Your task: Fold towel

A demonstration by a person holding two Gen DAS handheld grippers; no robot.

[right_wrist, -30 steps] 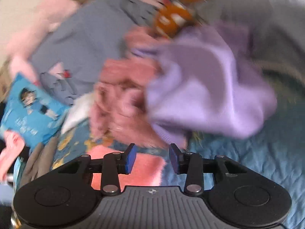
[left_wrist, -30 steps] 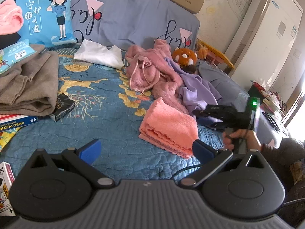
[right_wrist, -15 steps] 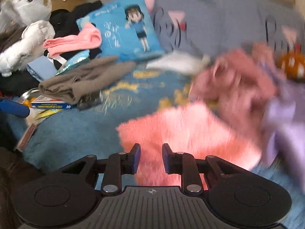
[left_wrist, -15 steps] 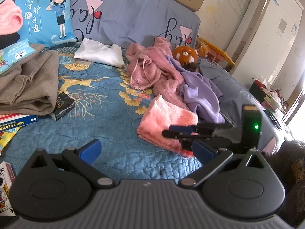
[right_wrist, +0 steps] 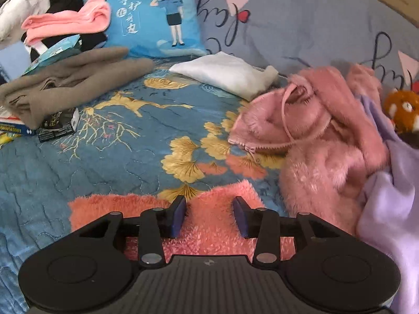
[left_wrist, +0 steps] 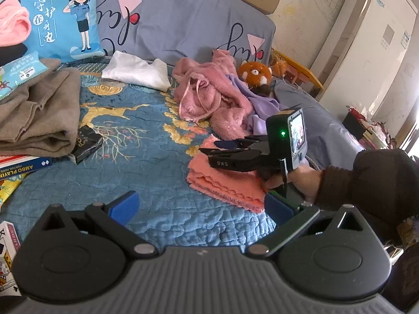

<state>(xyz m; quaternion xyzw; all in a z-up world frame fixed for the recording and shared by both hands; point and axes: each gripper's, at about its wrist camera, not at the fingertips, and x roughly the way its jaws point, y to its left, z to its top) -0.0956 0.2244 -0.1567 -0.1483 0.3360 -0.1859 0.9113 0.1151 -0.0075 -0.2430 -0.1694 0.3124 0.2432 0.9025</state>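
Observation:
A folded salmon-pink towel [left_wrist: 230, 183] lies on the blue quilt [left_wrist: 146, 172], just right of centre in the left wrist view. My right gripper [left_wrist: 217, 147], held by a hand in a dark sleeve, hovers low over the towel's far half. In the right wrist view the towel [right_wrist: 110, 209] spreads under the right gripper [right_wrist: 209, 216], whose jaws stand open with only the towel's fuzzy top between them. My left gripper [left_wrist: 200, 206] is wide open and empty, just short of the towel's near edge.
A fuzzy pink garment [right_wrist: 322, 141] and a purple cloth [right_wrist: 392, 204] crowd the towel's right side, with a plush toy [right_wrist: 403, 112] behind. A white cloth [right_wrist: 230, 73], a brown sweater [left_wrist: 36, 115], a blue cushion [right_wrist: 159, 18], a black box [left_wrist: 86, 144] and card boxes [left_wrist: 21, 167] lie around.
The right gripper swung left from the purple cloth to over the pink towel, and its jaws opened wider. The left gripper stayed where it was, open.

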